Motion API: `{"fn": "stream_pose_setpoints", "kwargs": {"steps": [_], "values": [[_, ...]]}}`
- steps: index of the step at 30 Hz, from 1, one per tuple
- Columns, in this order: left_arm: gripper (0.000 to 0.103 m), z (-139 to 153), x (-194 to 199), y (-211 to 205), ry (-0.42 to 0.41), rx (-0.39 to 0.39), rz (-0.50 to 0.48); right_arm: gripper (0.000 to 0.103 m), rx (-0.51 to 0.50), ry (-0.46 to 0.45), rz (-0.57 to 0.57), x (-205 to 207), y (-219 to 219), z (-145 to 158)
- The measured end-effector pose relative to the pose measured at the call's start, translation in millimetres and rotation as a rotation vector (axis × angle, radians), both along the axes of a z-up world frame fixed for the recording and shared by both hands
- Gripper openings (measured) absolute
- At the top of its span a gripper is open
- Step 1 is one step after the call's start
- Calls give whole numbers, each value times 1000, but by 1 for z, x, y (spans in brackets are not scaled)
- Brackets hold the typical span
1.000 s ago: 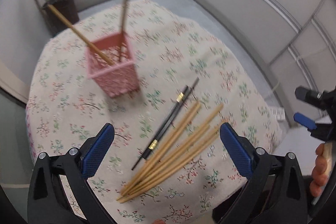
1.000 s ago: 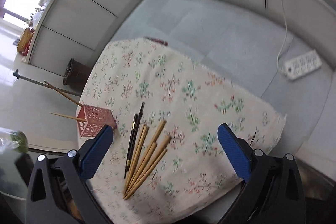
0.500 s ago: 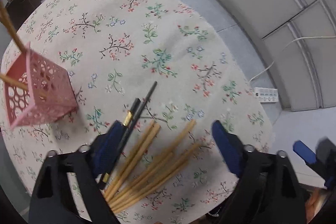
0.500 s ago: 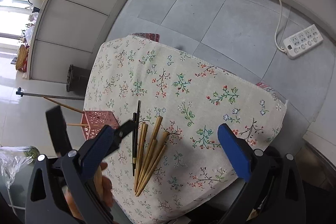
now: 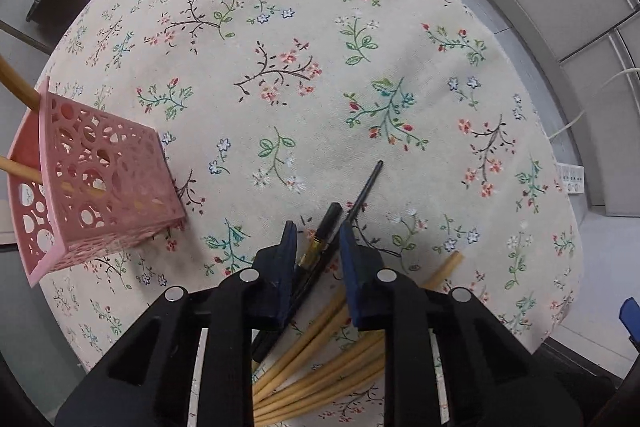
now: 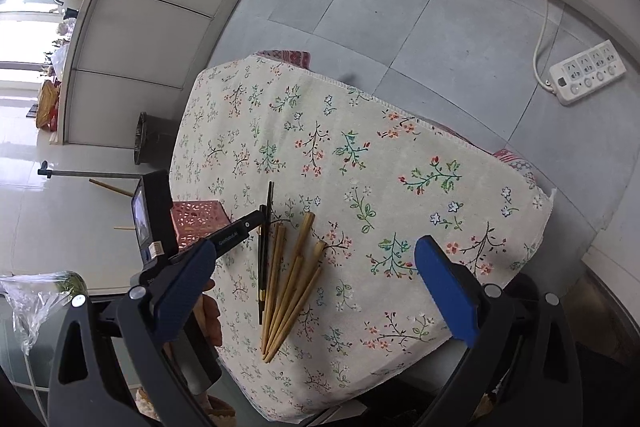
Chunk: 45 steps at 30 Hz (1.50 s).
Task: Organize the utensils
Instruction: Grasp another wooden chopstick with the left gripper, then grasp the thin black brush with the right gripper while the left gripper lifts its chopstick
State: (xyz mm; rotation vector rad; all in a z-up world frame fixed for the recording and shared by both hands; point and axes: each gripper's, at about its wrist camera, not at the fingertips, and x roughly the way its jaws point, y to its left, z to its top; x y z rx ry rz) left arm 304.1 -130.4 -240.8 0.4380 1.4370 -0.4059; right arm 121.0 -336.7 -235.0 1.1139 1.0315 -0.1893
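My left gripper closing around black chopsticks, pads not yet pressing. My right gripper spread, empty, above tablecloth.

My left camera looks straight down, close over the bench; my right views it obliquely from farther back, both sharing the black chopsticks.

- table under a floral cloth
- pink basket at its left edge (two wooden sticks inside)
- black chopsticks and wooden chopsticks near the front edge
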Motion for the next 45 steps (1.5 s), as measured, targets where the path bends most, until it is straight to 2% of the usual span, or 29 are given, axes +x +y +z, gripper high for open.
{"fn": "stream_pose_setpoints", "kwargs": {"steps": [11,17,23,26,29,31,33,34,36,41,43,45], "values": [[14,-13,14,9,11,-27,-2,97,-27,24,31,7,7,-4],[11,-7,-7,18,-92,-65,-43,97,-41,62,26,14,7,-14],[9,47,-53,55,-216,-117,-88,97,-111,103,77,42,27,-21],[8,83,-76,83,-274,-152,-71,97,-170,104,160,72,48,-24],[7,116,-100,116,-336,-190,-44,96,-227,117,178,94,67,-28],[7,135,-120,145,-380,-228,-12,92,-264,139,202,111,79,-34],[6,146,-127,157,-409,-252,14,80,-274,164,217,124,84,-40],[6,151,-135,168,-423,-275,28,77,-253,186,221,134,87,-46],[6,157,-145,183,-439,-300,45,62,-229,214,222,147,92,-52],[6,170,-153,212,-490,-318,88,56,-306,246,264,182,123,-56],[6,174,-151,222,-505,-337,114,50,-349,285,298,193,137,-62],[6,178,-151,229,-517,-359,131,44,-321,323,296,201,143,-72]]}}
